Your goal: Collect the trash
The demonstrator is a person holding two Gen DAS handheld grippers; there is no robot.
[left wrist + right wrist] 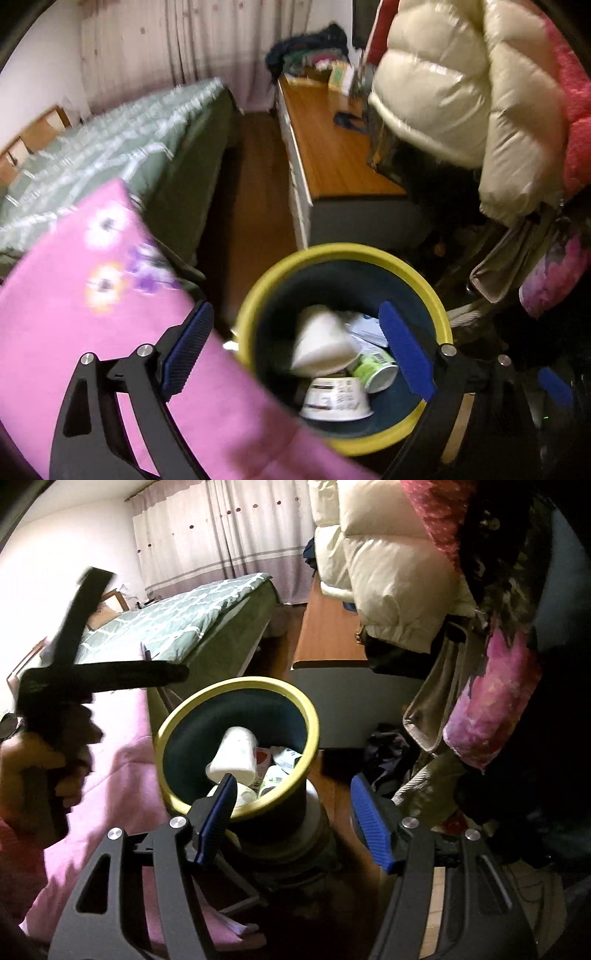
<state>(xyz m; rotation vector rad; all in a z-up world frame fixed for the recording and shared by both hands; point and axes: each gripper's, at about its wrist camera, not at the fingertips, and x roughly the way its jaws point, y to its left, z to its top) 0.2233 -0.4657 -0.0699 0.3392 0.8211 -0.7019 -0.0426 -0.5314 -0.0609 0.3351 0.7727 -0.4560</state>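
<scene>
A round bin with a yellow rim [258, 284] and dark inside stands on the floor by the bed; it also shows in the right wrist view [314, 716]. Inside lie a white cup [323, 343], blurred in that view, a green-labelled cup [376, 369] and a printed white tub [334, 400]. My left gripper [297, 350] is open and empty right above the bin. My right gripper [293, 819] is open and empty, just in front of the bin; the white cup [234, 755] shows inside.
A pink flowered blanket [74, 314] lies left of the bin over a green bed [110, 140]. A wooden-topped cabinet [332, 147] stands behind. Puffy cream and pink coats [461, 92] hang at the right. The left gripper's handle [74, 679] is at left.
</scene>
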